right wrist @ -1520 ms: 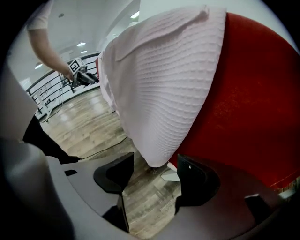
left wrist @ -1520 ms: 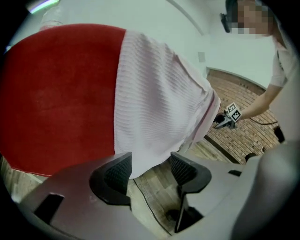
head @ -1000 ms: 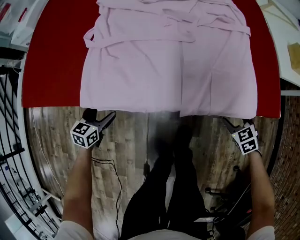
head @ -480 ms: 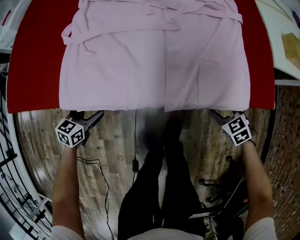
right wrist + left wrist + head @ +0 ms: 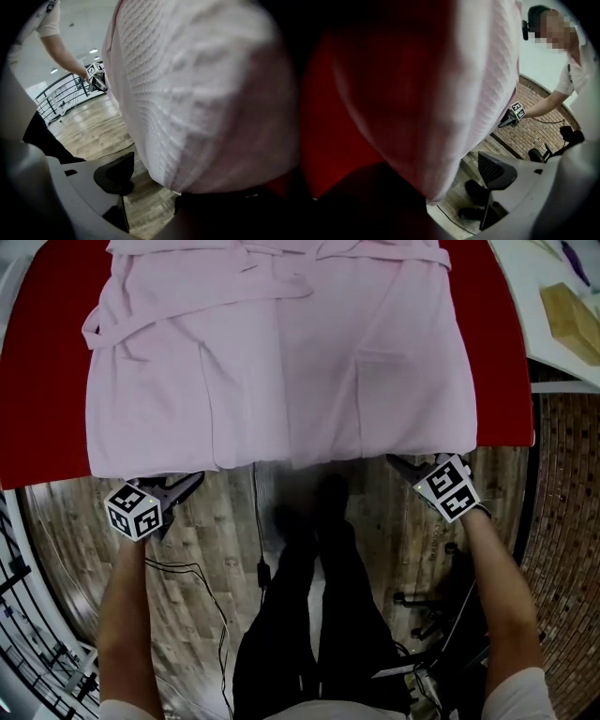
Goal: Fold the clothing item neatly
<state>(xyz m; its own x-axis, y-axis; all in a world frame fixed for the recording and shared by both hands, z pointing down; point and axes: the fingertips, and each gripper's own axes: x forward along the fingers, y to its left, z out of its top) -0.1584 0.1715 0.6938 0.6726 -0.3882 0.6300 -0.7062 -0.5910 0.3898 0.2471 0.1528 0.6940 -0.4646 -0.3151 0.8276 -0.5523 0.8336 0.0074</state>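
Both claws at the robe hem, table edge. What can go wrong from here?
1. The left claw and right claw are both open, with only the corners of the robe's hem between the jaws. A shallow bite may slip on lifting.
2. The belt lies loose across the robe and may bunch inside the fold.
3. The hem overhangs the table edge, so uneven pulls could skew the fold.

The head view is evenly, softly lit, its edges bowed by the wide lens and dim at the corners; in both gripper views the pink garment (image 5: 454, 84) hangs close to the lens, partly out of focus, ringed by black vignette; in the right one, ceiling lamps (image 5: 93, 50) glare off the wooden floor (image 5: 89, 122).
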